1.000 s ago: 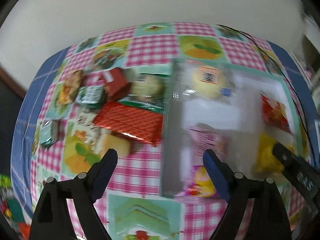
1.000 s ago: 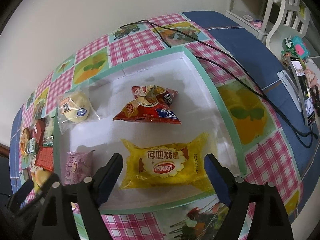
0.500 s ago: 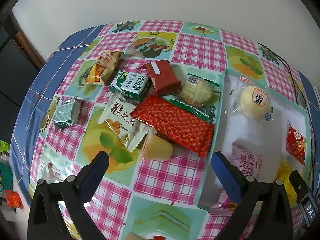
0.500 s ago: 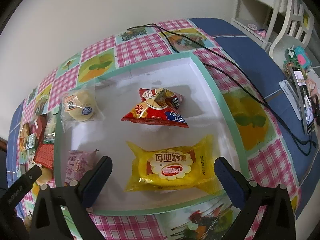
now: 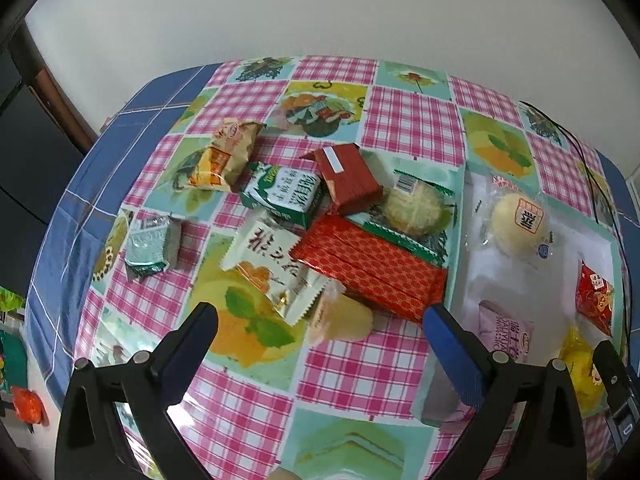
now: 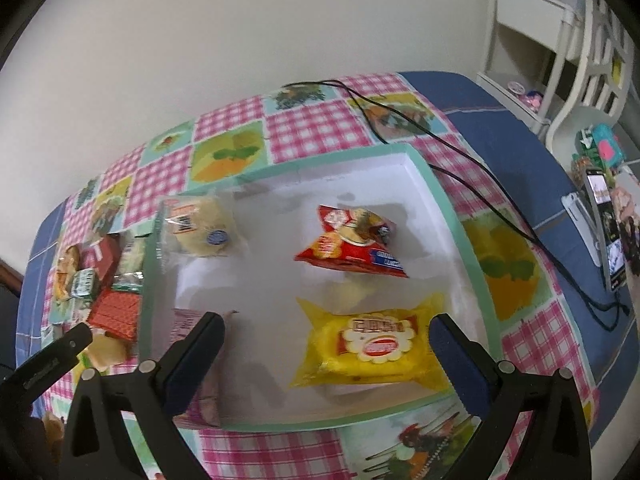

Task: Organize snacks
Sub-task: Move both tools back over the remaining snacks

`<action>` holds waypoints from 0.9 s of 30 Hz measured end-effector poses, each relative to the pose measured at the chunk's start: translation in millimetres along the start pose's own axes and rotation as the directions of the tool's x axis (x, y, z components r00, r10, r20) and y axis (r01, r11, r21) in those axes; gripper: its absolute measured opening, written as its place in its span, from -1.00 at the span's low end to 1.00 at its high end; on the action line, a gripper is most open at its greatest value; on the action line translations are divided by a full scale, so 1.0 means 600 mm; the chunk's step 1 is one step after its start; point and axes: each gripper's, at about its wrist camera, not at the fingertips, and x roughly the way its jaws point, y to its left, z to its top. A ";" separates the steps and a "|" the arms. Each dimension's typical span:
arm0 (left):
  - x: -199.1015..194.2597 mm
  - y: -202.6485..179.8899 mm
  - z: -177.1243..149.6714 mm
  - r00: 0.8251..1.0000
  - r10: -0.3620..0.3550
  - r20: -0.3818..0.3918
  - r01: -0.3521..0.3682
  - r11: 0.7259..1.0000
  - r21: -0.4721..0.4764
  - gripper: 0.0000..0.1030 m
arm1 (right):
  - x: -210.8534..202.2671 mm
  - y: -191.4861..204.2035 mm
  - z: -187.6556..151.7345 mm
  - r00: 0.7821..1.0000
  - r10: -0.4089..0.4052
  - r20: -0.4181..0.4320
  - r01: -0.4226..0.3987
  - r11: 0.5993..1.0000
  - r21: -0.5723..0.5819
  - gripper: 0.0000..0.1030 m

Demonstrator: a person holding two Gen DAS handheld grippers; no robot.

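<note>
Checked pink-and-green oilcloth covers the table, and most of the snacks lie loose on its left half. Farthest left sits a small silver-green packet, apart from the rest. Next comes the heap: an orange bun packet, a green-and-white carton, a white sachet with brush lettering, a brown-red box, a long red patterned bar and a round pale cake in green wrap, several overlapping. A pale yellow wrapped cake lies nearest the left hand-held gripper, whose jaws stand wide apart and hold nothing; it hangs above the table with that cake between its fingers' line.

Right of the heap is the shallow white tray with a mint rim. Four snacks are inside it: a clear-wrapped round bun at the far left corner, a pink pouch at the near left, partly behind a finger, a red crisp bag in the middle and a yellow cake packet near the front. The right hand-held gripper is also spread open and empty, poised over the tray's near edge.

I judge the job less than half done: four in, about eight left outside. The pale yellow cake looks the likely next pick, though that is a guess.
</note>
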 end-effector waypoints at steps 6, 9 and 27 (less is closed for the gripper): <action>-0.009 0.043 0.017 0.999 0.015 0.034 -0.016 1.000 0.018 0.98 | -0.019 0.044 -0.005 0.999 0.048 0.026 -0.046 0.997 -0.054 1.00; -0.007 0.078 0.023 0.998 0.047 0.037 -0.047 0.999 -0.010 0.98 | -0.019 0.079 -0.010 0.995 0.096 0.017 -0.094 0.991 -0.093 1.00; 0.035 0.242 0.047 0.991 0.131 0.005 -0.129 0.982 -0.141 0.98 | -0.010 0.294 -0.054 0.962 0.263 -0.067 -0.271 0.928 -0.254 1.00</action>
